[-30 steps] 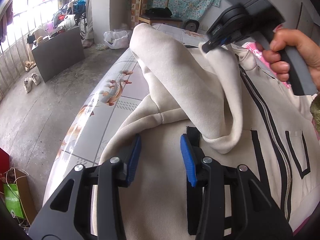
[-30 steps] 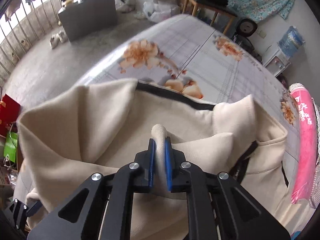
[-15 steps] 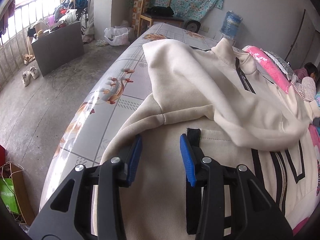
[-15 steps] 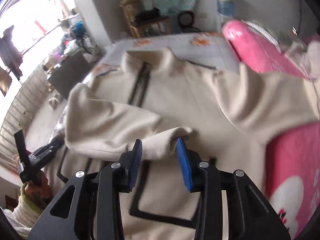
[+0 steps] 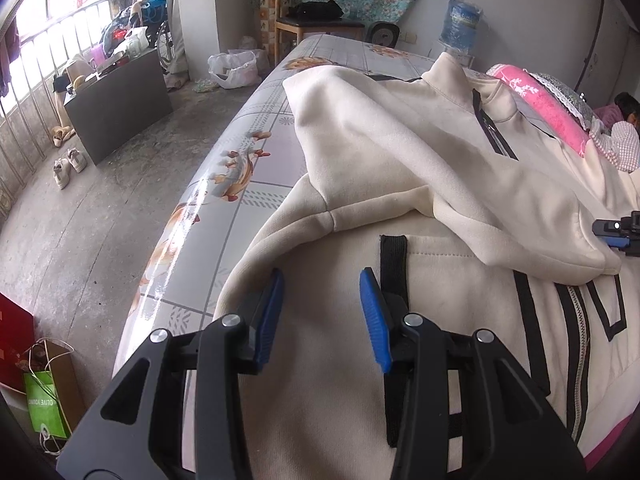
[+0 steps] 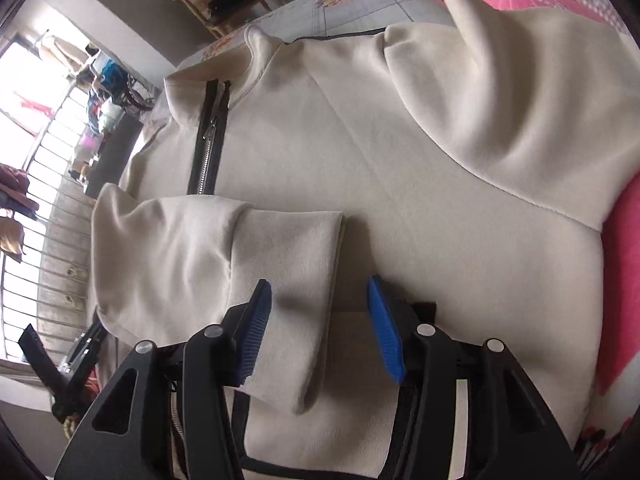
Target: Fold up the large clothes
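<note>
Jacket (image 5: 400, 152), cream with black zip, lies spread on the bed (image 5: 248, 208); 1 sleeve (image 6: 224, 256) folded across its chest. Right hand-held gripper (image 6: 320, 320) opening, cuff loose between its jaws. Left hand-held gripper (image 5: 322, 312) released, over the hem.

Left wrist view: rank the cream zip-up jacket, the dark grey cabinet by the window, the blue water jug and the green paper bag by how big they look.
1. Cream zip-up jacket, close to the camera.
2. Dark grey cabinet.
3. Green paper bag and blue water jug look alike; unranked.
</note>
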Tool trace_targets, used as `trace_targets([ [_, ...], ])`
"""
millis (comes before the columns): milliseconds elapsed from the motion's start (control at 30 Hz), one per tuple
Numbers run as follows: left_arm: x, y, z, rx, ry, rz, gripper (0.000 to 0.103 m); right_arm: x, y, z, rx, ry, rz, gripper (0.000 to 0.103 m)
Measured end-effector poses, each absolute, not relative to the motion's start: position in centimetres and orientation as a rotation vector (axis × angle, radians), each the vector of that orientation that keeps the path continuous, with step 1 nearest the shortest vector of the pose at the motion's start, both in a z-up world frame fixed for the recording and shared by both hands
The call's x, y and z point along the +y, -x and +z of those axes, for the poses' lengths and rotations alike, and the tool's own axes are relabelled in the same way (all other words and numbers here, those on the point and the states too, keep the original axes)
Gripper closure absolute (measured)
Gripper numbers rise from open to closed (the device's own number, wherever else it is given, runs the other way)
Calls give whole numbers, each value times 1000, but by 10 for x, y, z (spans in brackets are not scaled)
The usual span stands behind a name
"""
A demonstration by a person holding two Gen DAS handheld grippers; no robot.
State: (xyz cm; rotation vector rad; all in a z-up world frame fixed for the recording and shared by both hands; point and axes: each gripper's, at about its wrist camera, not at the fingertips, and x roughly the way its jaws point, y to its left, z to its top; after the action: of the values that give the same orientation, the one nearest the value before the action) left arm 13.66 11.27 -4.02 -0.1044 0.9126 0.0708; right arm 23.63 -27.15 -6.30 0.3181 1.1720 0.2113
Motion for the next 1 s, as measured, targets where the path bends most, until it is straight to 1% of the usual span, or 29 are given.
trace_targets([
  [67,113,-136,-41,912,89,71,65,-259,-241,-62,1176,-241,208,70],
  [100,114,-136,-41,912,78,69,65,-253,-242,-63,1185,-219,219,84],
  [133,114,-136,-42,910,67,71,65,-248,-244,-62,1188,-180,207,92],
  [167,114,-137,-42,909,60,75,65,-243,-245,-61,1181,-139,190,95],
  [267,116,-138,-43,905,52,84,65,-235,-250,-42,1139,-100,195,97],
  [467,117,-138,-43,898,53,97,66,-242,-255,80,777,-140,228,98],
  [533,119,-138,-43,900,59,106,70,-255,-259,95,725,-165,196,98],
  [600,119,-139,-42,905,58,112,72,-270,-271,76,775,-205,178,98],
  [700,117,-140,-40,920,27,118,73,-280,-288,18,917,-225,144,98],
  [733,114,-141,-40,925,-3,128,77,-283,-292,4,945,-237,136,98],
  [767,110,-143,-41,927,-37,141,78,-285,-293,-6,957,-252,134,98],
  [800,107,-143,-41,925,-64,153,81,-287,-294,-11,959,-272,140,98],
  [833,104,-144,-41,924,-96,171,90,-289,-293,-12,958,-296,150,98],
  [900,104,-146,-42,924,-151,205,103,-292,-294,-2,936,-330,185,98],
  [1000,111,-150,-41,935,-123,209,103,-299,-294,16,900,-375,224,98],
])
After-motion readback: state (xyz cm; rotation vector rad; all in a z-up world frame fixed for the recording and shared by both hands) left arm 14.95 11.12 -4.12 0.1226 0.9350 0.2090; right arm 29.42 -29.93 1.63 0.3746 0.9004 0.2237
